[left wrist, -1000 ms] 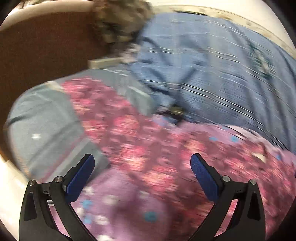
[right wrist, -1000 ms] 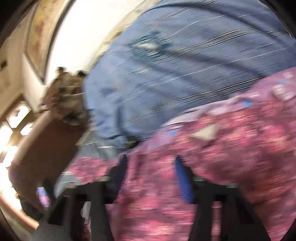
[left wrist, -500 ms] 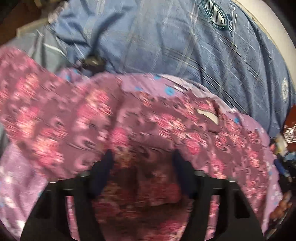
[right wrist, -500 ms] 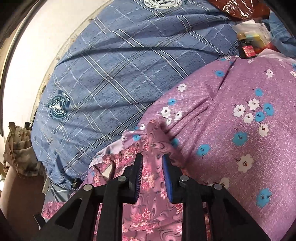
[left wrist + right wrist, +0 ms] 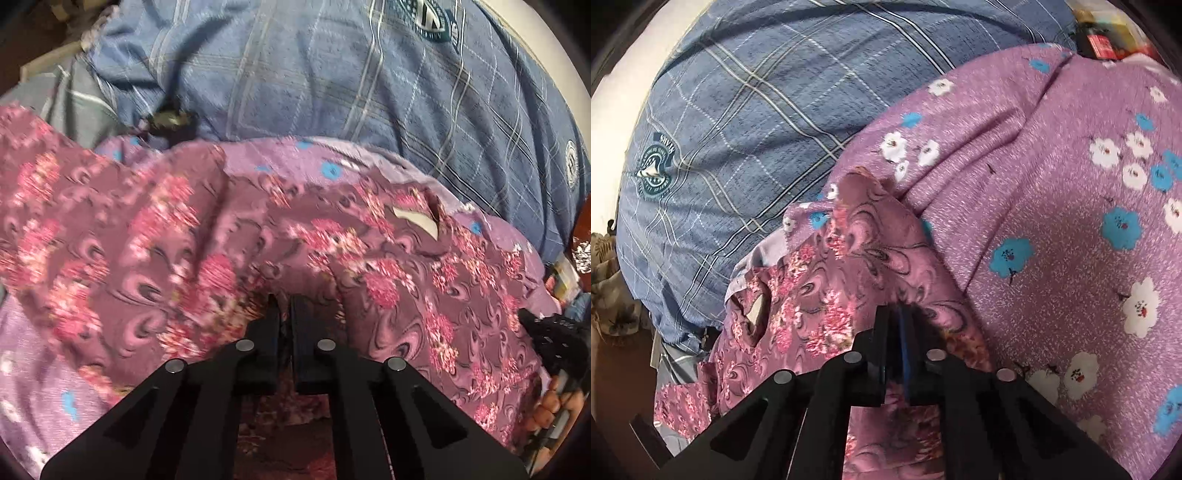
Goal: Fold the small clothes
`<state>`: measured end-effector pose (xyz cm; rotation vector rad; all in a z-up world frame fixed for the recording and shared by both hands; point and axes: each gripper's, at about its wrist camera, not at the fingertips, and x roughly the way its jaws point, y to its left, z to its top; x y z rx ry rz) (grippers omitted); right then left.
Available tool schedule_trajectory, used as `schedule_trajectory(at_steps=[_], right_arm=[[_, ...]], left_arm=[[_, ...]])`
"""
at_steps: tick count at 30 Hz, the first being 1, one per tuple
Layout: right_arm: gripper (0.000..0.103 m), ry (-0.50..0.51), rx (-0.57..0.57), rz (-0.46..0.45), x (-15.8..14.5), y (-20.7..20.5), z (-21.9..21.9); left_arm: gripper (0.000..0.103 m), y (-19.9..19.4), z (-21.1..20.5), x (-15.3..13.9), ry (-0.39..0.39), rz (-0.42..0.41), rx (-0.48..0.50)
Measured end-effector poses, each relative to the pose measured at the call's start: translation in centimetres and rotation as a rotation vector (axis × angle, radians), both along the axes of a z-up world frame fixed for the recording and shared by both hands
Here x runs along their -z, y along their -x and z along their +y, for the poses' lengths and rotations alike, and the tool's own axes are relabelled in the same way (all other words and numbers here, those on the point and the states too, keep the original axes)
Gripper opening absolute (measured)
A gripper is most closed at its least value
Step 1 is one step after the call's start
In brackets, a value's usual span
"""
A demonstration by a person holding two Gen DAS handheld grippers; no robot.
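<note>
A small maroon garment with pink flower print lies bunched on a lilac flowered sheet; a white label shows at its neck. My left gripper is shut on a fold of the garment near its middle edge. In the right wrist view the same garment lies on the lilac sheet, and my right gripper is shut on its cloth near one end. The right gripper's body shows at the right edge of the left wrist view.
A blue checked bedsheet with round logos covers the bed beyond the lilac sheet. A grey cloth lies far left. Bottles and packets sit at the far right. A brown floral cloth lies at the bed's edge.
Both grippers came down onto the maroon garment and closed on it; the left one was wide open a second ago. The garment is now gathered up between them.
</note>
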<state>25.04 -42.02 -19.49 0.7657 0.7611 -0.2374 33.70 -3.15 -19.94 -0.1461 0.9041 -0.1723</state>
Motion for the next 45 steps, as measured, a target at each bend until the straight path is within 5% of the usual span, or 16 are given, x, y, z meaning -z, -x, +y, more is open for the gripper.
schedule_trajectory(at_steps=[1,3,5,8,10,13,15,18,24,26,30,35,38,41,43,45], right_arm=[[0.011,0.008,-0.008,-0.044,-0.7,0.1,0.5],[0.011,0.021,-0.036,-0.125,-2.0,0.0,2.1],[0.011,0.028,-0.084,-0.123,-2.1,-1.3,4.2],[0.014,0.032,-0.219,0.109,1.5,-5.4,7.8],[0.013,0.11,-0.183,0.085,0.8,-5.3,9.3],[0.019,0.084,-0.227,0.08,-0.8,-5.8,11.8],[0.033,0.134,-0.286,0.051,-2.7,-6.6,15.3],[0.048,0.195,-0.462,-0.015,-5.3,-7.9,22.0],[0.049,0.202,-0.846,-0.057,-6.9,-11.3,39.1],[0.049,0.203,-0.96,-0.049,-7.2,-11.5,43.8],[0.049,0.311,-0.979,-0.084,-7.6,-11.1,47.4],[0.044,0.254,-0.901,-0.043,-4.6,-11.6,44.6],[0.03,0.202,-0.91,-0.071,-4.3,-11.3,44.1],[0.033,0.2,-0.967,-0.105,-5.3,-11.4,46.5],[0.035,0.21,-1.025,-0.133,-5.8,-11.8,48.9],[0.059,0.191,-1.087,-0.116,-5.3,-12.5,51.2]], left_arm=[[0.007,0.3,0.3,-0.5,-0.018,-0.026,-0.027],[0.043,0.6,1.2,-1.5,-0.035,-0.061,-0.08],[0.066,1.1,2.9,-2.8,-0.037,-0.108,-0.16],[0.066,2.0,6.1,-4.7,-0.058,-0.199,-0.28],[0.074,2.5,8.4,-5.7,-0.075,-0.241,-0.367],[0.076,3.2,13.0,-6.5,-0.07,-0.255,-0.54],[0.076,3.8,16.6,-6.9,-0.028,-0.253,-0.65],[0.082,4.7,20.6,-7.1,-0.022,-0.255,-0.79],[0.083,7.0,27.6,-5.2,0.101,-0.168,-1.057],[0.083,6.4,28.3,-4.7,0.101,-0.134,-1.04],[0.086,2.9,26.5,-3.9,0.043,-0.058,-0.73],[0.085,1.5,28.2,-1.0,0.383,0.037,-0.544],[0.067,2.6,29.9,0.0,0.563,0.037,-0.581],[0.066,4.1,31.2,-1.5,0.546,-0.066,-0.633],[0.055,4.8,31.8,-2.3,0.518,-0.12,-0.653],[0.042,4.5,33.0,-2.4,0.535,-0.13,-0.659]])
